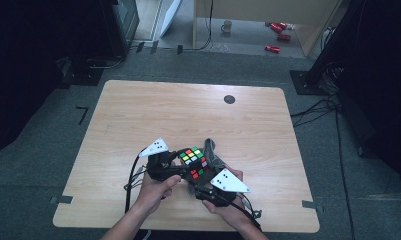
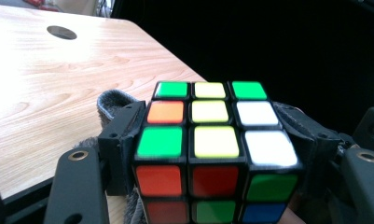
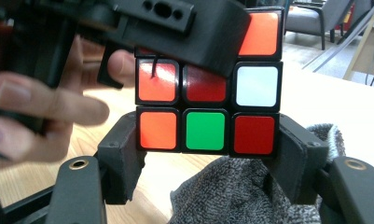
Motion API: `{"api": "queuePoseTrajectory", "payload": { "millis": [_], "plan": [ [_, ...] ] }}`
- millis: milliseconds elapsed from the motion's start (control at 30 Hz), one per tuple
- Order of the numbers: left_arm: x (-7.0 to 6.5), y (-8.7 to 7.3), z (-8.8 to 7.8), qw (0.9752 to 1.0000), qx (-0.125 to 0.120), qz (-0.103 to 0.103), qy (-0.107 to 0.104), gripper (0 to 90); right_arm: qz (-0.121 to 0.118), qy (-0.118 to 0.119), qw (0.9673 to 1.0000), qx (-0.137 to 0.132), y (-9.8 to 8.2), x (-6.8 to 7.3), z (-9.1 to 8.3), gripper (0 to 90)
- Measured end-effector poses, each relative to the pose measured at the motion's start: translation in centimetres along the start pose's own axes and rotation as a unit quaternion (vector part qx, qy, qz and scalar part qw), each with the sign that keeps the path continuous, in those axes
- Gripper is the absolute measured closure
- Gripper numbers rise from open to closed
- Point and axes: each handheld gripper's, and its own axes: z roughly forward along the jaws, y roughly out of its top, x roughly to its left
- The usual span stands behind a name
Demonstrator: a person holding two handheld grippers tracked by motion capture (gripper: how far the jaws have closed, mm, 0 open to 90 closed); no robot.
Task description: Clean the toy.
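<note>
pale wooden table (image 1: 138,115) below, scrambled puzzle cube (image 1: 194,162) held up just over its near edge, pinched between left gripper (image 2: 212,154) and right gripper (image 3: 205,135), grey cloth (image 3: 231,196) beneath, colours mixed on every visible face, solving seemingly far from finished.

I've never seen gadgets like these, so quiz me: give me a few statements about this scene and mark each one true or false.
1. Both grippers clamp one puzzle cube. True.
2. The cube lies flat on the table. False: it is held up between the left gripper and right gripper.
3. The cube's top centre sticker is yellow. True.
4. A grey cloth shows under the cube. True.
5. The table is glass. False: it is light wood.
</note>
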Motion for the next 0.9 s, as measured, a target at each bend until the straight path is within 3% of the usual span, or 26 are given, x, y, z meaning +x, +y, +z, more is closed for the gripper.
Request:
{"api": "queuePoseTrajectory", "payload": {
  "millis": [133,167,300,500,700,900],
  "plan": [
    [0.03,0.29,-0.03,0.9998,0.02,0.003,0.008,32.5,-0.019,0.002,0.9998,0.007,-0.29,0.2,0.15,33.9],
    [0.02,0.35,0.12,0.9992,0.038,0.004,0.014,32.0,-0.023,0.002,0.9997,0.008,-0.37,0.25,0.21,33.9],
    [0.07,0.47,0.25,0.9983,0.058,0.003,0.012,31.6,-0.037,-0.001,0.9993,0.011,-0.56,0.3,0.2,33.9],
    [0.08,0.41,0.33,0.9977,0.067,0.008,0.012,32.5,-0.054,-0.005,0.9985,0.009,-0.82,0.25,0.21,34.0],
    [-0.09,0.36,0.23,0.9978,0.063,0.016,0.017,35.0,-0.061,-0.007,0.9981,0.01,-1.03,0.24,0.33,33.9],
    [0.12,0.34,-0.17,0.9992,0.038,0.006,0.013,35.2,-0.033,-0.006,0.9993,0.016,-0.92,0.1,0.47,32.1]
  ]
}}
